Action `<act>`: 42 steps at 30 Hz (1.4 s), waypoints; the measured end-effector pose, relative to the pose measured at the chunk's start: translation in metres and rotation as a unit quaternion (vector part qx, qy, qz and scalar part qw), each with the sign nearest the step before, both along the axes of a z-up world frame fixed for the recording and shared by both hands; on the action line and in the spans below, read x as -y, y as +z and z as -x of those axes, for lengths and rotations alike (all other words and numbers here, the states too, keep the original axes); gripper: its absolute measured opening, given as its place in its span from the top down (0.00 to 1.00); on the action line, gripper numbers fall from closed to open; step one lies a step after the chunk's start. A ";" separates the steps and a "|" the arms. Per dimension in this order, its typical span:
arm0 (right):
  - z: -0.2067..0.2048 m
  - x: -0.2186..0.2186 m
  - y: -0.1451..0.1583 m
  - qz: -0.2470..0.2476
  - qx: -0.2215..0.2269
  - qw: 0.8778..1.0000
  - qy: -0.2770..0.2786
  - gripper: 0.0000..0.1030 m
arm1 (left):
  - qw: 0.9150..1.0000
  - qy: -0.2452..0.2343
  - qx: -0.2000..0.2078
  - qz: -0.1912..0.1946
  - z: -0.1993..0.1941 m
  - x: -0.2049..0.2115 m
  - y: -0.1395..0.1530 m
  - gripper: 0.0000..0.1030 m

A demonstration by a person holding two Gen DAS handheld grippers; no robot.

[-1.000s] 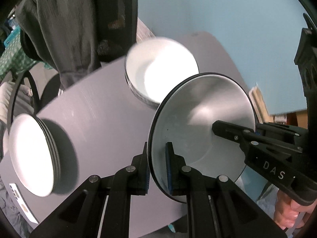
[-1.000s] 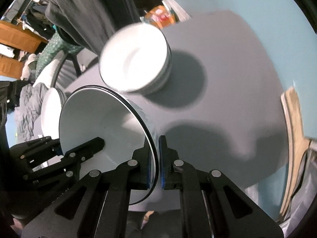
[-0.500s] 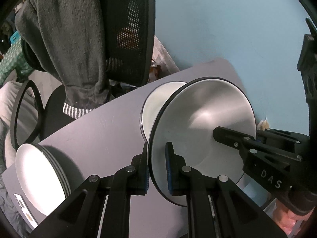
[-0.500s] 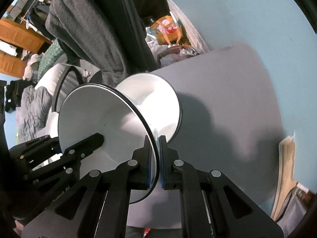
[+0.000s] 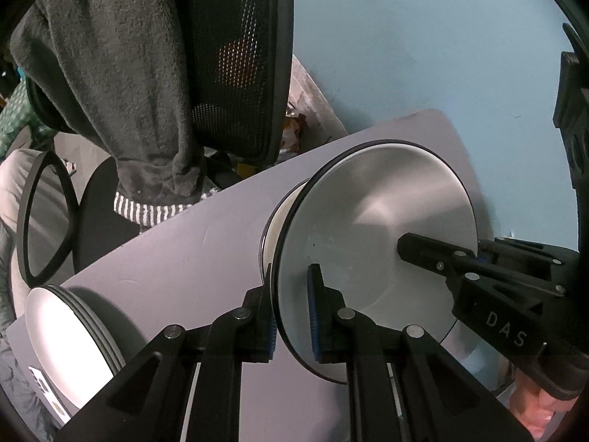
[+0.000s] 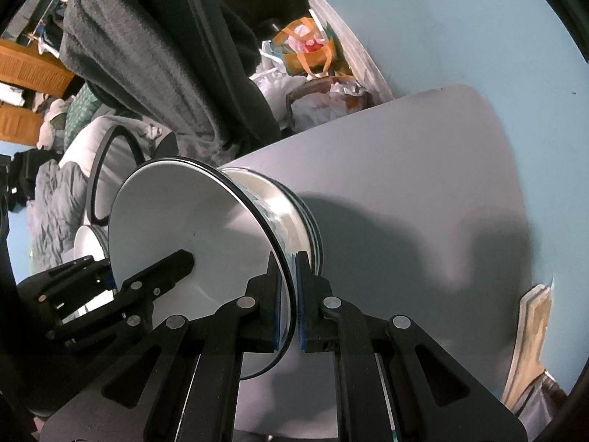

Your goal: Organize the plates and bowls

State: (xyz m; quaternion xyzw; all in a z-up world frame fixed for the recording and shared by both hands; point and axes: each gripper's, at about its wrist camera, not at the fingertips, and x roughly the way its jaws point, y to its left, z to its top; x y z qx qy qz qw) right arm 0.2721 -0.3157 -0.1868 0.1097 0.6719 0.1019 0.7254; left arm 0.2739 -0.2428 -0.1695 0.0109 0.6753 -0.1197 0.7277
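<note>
Held bowl (image 5: 375, 228): white, thin black rim, wide and shallow; both grippers grip its rim on opposite sides; sits directly over the bowl stack, whether touching cannot be told.
Bowl stack (image 6: 307, 221): white bowls with dark rim lines, nested, on the grey table toward its far right part.
Plate stack (image 5: 70, 342): white plates with dark edges, piled at the table's near left corner, well apart from the bowls.

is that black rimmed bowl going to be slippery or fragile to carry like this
Probably slippery: the bowl looks glossy, and each tool pinches only its thin rim. It looks rigid, likely ceramic, so probably breakable if dropped.
</note>
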 end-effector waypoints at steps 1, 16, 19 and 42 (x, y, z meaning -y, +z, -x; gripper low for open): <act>0.000 0.000 -0.001 -0.001 -0.002 1.000 -0.001 0.93 | 1.000 0.001 -0.001 -0.001 0.000 0.000 0.001 0.88; -0.002 0.000 -0.004 -0.005 -0.014 1.000 0.000 0.92 | 1.000 0.000 -0.021 0.009 -0.004 0.000 -0.002 0.88; -0.002 0.000 -0.004 -0.006 -0.016 1.000 -0.001 0.92 | 0.999 -0.005 -0.033 0.007 -0.004 0.003 -0.002 0.85; -0.003 -0.006 0.019 0.026 0.016 0.999 0.043 0.70 | 1.000 0.016 -0.024 -0.004 0.002 -0.016 0.008 0.54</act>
